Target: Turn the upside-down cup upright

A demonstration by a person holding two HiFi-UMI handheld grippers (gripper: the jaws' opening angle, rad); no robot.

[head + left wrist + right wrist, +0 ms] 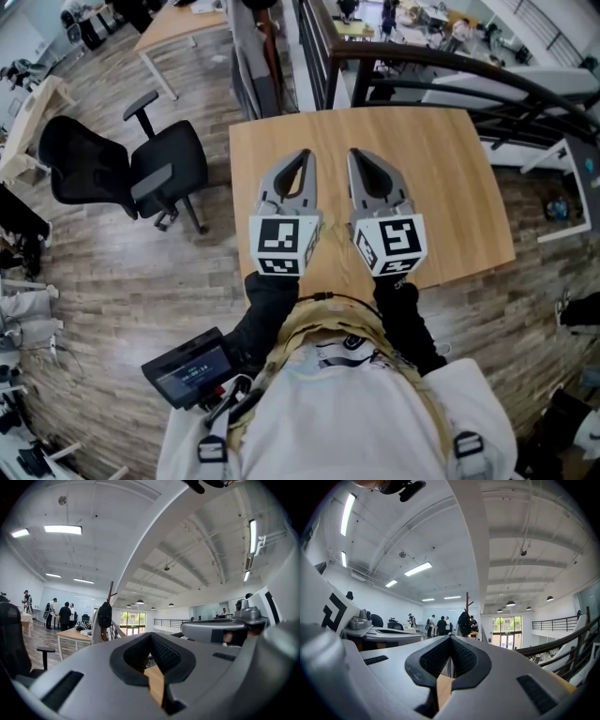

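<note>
While both claws hang level over the wooden counter, side by side and just apart, neither one has anything in it. The left claw has its two jaws pressed together at the tips, and the left gripper view shows the same: the dark pads meet at a point with only a sliver of counter wood below them. The right claw is likewise pressed together, its pads closing to a point in the right gripper view. Each claw carries its marker cube at the near edge of the counter, the left cube and the right cube close to the person's dark sleeves.

No view shows the cup; the counter top around the claws is bare wood. Left of the counter stands a black office chair on the plank floor, and beyond the counter's far edge runs a dark railing. Far off past the counter, the left gripper view shows a few people standing near a coat stand.
</note>
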